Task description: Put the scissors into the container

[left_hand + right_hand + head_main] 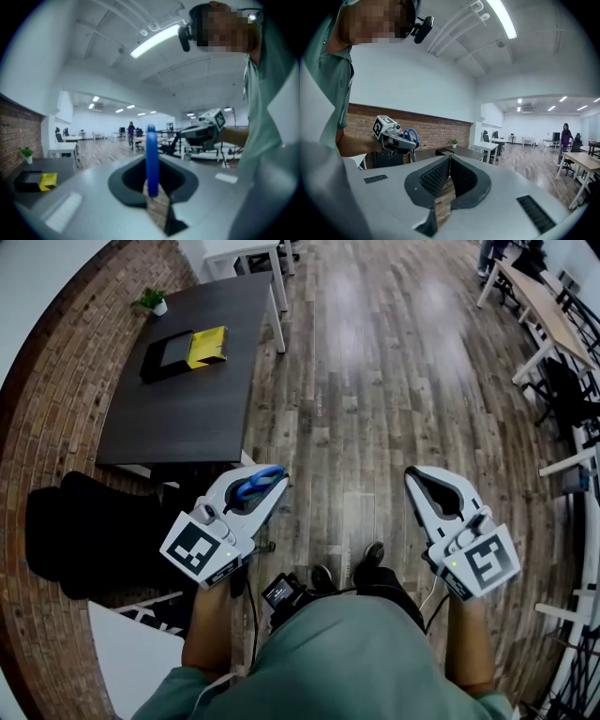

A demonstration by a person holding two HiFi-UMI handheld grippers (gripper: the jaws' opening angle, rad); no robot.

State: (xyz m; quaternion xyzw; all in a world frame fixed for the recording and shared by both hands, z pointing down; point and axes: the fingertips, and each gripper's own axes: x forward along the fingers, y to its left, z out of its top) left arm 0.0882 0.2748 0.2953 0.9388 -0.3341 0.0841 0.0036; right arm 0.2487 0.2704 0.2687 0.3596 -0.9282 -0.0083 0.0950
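Jaws of left gripper [272, 479] pinch one blue scissors [255, 487]; right gripper [419, 479] jaws pressed together, empty.

Dark table [187, 399] stands by brick wall [52, 418], w/ small potted plant [152, 301] at its far corner. Wood floor [375, 381] in middle, light desks [546, 313] at right.

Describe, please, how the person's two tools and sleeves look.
The left tool and right tool share pale grey, rounded shells with black ribbed pads lining the jaws. Each carries a white cube printed with black square markers. A black cable trails from the left one. The person wears a grey-green short-sleeved shirt, forearms uncovered.
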